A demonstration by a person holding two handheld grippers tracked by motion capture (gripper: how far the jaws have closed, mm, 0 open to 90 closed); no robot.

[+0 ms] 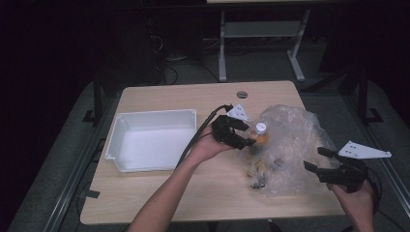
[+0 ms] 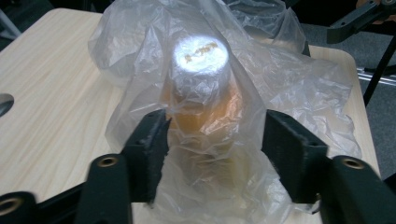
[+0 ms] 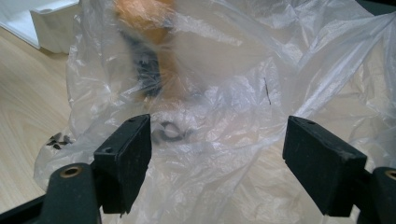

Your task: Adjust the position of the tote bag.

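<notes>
On the wooden counter (image 1: 159, 203), your left claw (image 2: 215, 135) brackets the bottle (image 2: 201, 88) through the bag (image 1: 290, 145); squeeze squarely. Right claw (image 1: 325, 161), beside the bag, stands open.

Both arms are bare to the elbow, with no sleeves. The left tool (image 1: 235, 131) is black, with a black cable and a grey three-cornered plate with small holes. The right tool (image 1: 323, 160) is alike. Brass-ringed screw holes sit behind square black pads (image 2: 147, 148).
</notes>
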